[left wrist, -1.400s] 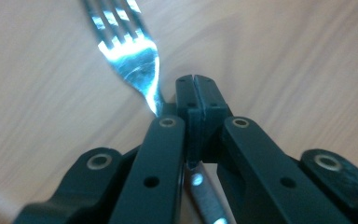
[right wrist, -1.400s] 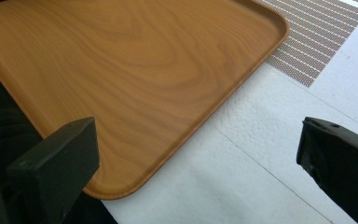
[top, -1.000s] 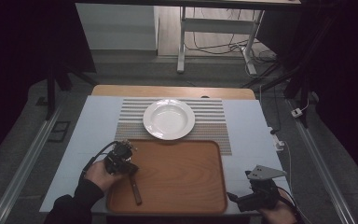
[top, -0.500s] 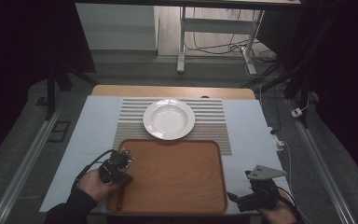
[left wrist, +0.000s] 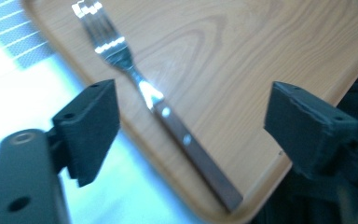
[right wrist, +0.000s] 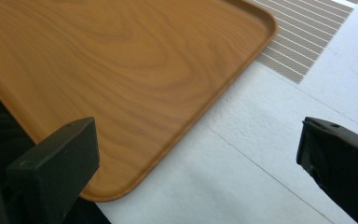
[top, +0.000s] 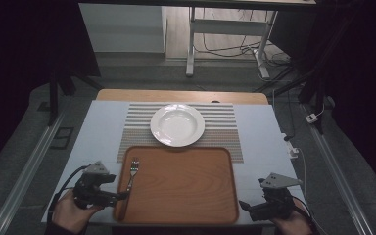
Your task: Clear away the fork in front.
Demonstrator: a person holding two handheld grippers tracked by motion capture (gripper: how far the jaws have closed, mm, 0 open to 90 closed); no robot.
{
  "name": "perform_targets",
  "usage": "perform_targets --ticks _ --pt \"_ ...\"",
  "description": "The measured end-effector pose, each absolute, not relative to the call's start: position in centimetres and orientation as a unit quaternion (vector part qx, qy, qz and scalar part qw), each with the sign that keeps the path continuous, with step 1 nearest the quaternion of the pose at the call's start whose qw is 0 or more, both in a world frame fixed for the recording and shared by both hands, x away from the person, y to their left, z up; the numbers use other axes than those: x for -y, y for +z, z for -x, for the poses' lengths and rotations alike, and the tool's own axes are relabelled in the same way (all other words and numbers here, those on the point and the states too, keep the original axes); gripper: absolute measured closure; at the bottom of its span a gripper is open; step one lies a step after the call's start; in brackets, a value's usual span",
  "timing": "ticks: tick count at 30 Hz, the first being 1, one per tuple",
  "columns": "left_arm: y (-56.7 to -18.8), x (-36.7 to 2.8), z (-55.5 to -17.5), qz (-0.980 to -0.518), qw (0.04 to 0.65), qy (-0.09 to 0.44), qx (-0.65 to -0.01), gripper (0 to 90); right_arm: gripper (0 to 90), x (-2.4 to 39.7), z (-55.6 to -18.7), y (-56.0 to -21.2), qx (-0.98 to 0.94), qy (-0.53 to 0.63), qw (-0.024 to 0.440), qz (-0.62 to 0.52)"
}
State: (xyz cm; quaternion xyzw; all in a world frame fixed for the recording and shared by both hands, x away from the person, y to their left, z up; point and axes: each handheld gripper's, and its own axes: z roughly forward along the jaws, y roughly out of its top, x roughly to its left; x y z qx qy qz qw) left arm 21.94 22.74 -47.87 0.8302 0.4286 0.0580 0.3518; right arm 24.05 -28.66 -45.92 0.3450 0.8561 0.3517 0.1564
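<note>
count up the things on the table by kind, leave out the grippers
fork: 1
plate: 1
wooden tray: 1
striped placemat: 1
total: 4

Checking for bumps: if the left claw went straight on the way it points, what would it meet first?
Most likely the fork, lying free between the left claw's open jaws on the wooden tray; depth is unclear, so it may touch the tray rim first.
</note>
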Motion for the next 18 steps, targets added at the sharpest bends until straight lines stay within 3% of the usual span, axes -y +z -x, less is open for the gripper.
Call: perform_targets --ticks 4,18 --pt "-47.7 -24.2 -20.4 -0.816 0.373 0.089 -0.433 2.7 0.0 28.8 -24.1 -45.9 -0.851 0.353 0.158 -0.356" --pt "-47.9 -25.8 -20.1 -0.799 0.38 0.065 -0.461 0.0 0.0 28.8 -24.2 -46.0 -0.852 0.35 0.159 -0.355"
